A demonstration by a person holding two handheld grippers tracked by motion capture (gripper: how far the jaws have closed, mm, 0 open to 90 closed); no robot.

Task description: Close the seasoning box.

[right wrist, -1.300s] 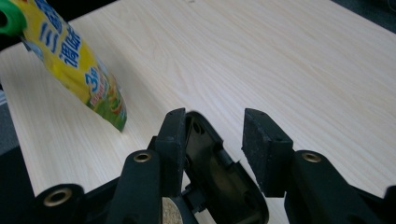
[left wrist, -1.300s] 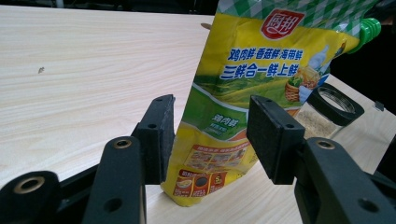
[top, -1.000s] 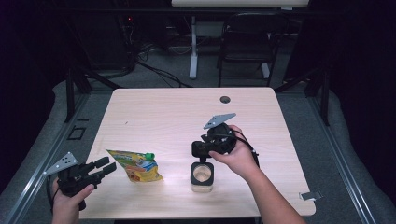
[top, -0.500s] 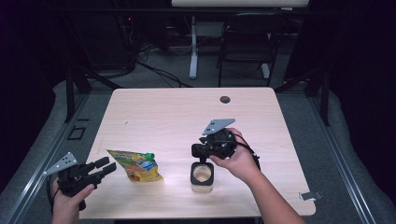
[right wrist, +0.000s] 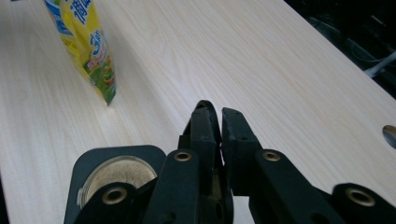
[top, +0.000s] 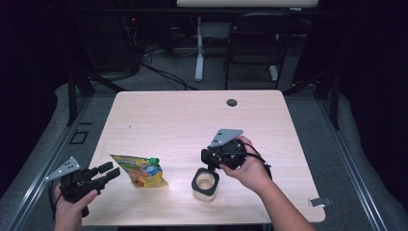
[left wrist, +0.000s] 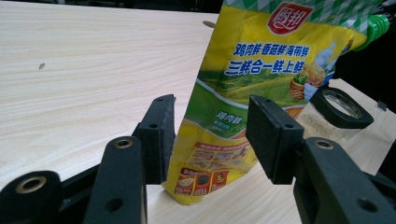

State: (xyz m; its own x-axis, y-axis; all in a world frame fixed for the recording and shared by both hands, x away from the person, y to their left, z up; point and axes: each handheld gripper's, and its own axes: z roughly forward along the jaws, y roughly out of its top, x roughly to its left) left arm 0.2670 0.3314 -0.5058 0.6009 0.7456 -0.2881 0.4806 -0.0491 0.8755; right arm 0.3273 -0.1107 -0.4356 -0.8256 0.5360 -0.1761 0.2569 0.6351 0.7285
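On the table, high view, pouch: a yellow seasoning pouch (top: 139, 171) lies flat on the table (top: 192, 120) at about 7 o'clock, its green cap (top: 153, 160) pointing toward 3 o'clock.
High view, jar: the open jar (top: 206, 184) with a black collar stands at 6 o'clock, near the pouch but apart from it.
High view, left gripper: the left gripper (top: 113, 171) sits at 9 o'clock of the pouch, just beside it and not touching.
High view, right gripper: the right gripper (top: 206, 159) sits at 12 o'clock of the jar, tips down at the collar.
Left gripper view, fingers: the pads (left wrist: 159, 135) stand wide apart. The pouch (left wrist: 261, 84) lies beyond the gap, unpinched, and the jar (left wrist: 343, 109) is at 3 o'clock.
Right gripper view, fingers: the jaws have just been closing, and the pads (right wrist: 238, 135) stand nearly together with a slim gap. I cannot tell whether anything thin is caught between them. The jar (right wrist: 116, 175) sits at 7 o'clock under the left jaw, and the pouch (right wrist: 88, 51) at 11 o'clock.
Risk, jar: a shallow or missed bite on the collar could tip the open jar and spill its granules.
Risk, pouch: a pinch on the slack film alone could let the pouch fold and slide out.
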